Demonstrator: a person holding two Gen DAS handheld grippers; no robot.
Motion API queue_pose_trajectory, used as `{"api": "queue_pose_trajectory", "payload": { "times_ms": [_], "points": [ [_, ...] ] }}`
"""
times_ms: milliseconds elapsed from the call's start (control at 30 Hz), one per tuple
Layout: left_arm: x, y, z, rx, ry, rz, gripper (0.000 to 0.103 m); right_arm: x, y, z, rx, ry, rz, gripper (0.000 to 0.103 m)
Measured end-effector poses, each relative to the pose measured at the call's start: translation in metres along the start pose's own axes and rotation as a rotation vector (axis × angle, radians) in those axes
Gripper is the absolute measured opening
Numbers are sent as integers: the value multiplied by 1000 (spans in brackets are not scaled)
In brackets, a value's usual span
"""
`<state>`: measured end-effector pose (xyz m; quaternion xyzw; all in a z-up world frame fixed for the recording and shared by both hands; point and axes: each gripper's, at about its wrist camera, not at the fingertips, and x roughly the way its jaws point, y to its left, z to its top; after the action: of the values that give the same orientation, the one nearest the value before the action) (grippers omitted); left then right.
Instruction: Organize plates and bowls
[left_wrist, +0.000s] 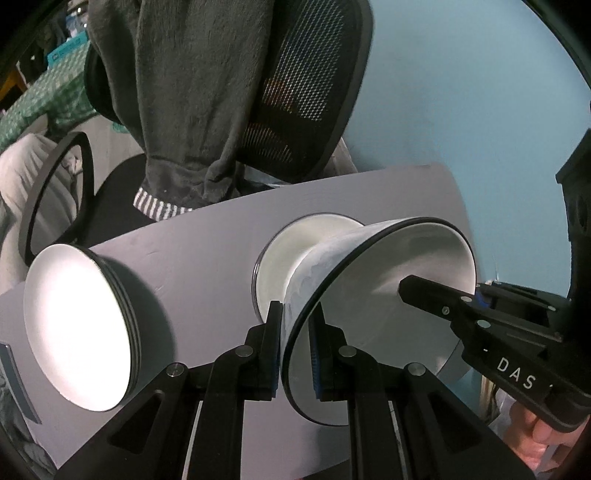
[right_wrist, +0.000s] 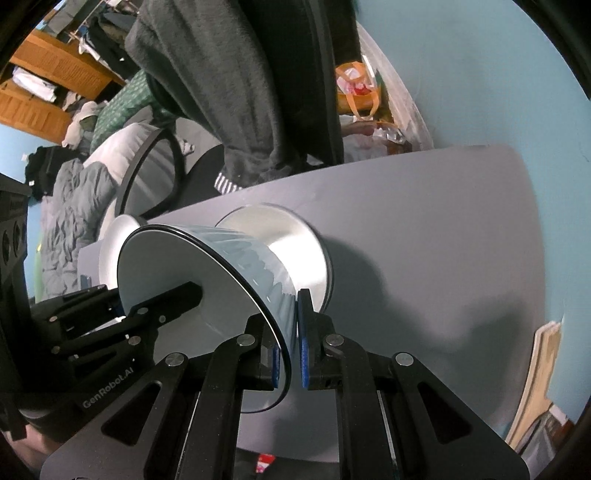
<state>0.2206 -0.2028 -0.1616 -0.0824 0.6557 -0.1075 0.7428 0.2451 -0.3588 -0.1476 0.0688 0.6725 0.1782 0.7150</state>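
A white bowl with a blue-streaked outside and dark rim (left_wrist: 373, 295) is held over a second white bowl (left_wrist: 280, 258) that stands on the grey table (left_wrist: 192, 251). My left gripper (left_wrist: 295, 343) is shut on its near rim. My right gripper (right_wrist: 290, 354) is shut on the opposite rim of the same bowl (right_wrist: 184, 266); it shows in the left wrist view (left_wrist: 436, 295). The lower bowl (right_wrist: 295, 236) sits under the held one. A stack of white plates (left_wrist: 81, 332) lies at the table's left and shows partly in the right wrist view (right_wrist: 110, 236).
A black mesh office chair draped with a dark grey garment (left_wrist: 207, 96) stands just beyond the table. A light blue wall (left_wrist: 461, 92) is on the right. Bedding and clutter (right_wrist: 70, 206) lie to the left, flat boards (right_wrist: 539, 376) lean at the right.
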Motion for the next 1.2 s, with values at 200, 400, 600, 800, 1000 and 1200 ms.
{"api": "queue_pose_trajectory", "payload": {
  "times_ms": [200,400,600,800,1000,1200],
  "points": [
    [14,1,9,-2,23,30,12,17,-9,19,5,47,7,9],
    [24,1,10,9,43,41,12,26,-13,25,4,76,1,9],
    [27,2,13,25,64,30,12,30,-15,27,-2,94,4,8],
    [28,-4,13,75,78,65,12,34,-20,25,21,155,20,9],
    [30,1,15,37,99,42,14,32,-21,23,41,166,23,9],
    [22,3,11,10,101,9,18,27,-17,22,31,160,7,9]
  ]
}}
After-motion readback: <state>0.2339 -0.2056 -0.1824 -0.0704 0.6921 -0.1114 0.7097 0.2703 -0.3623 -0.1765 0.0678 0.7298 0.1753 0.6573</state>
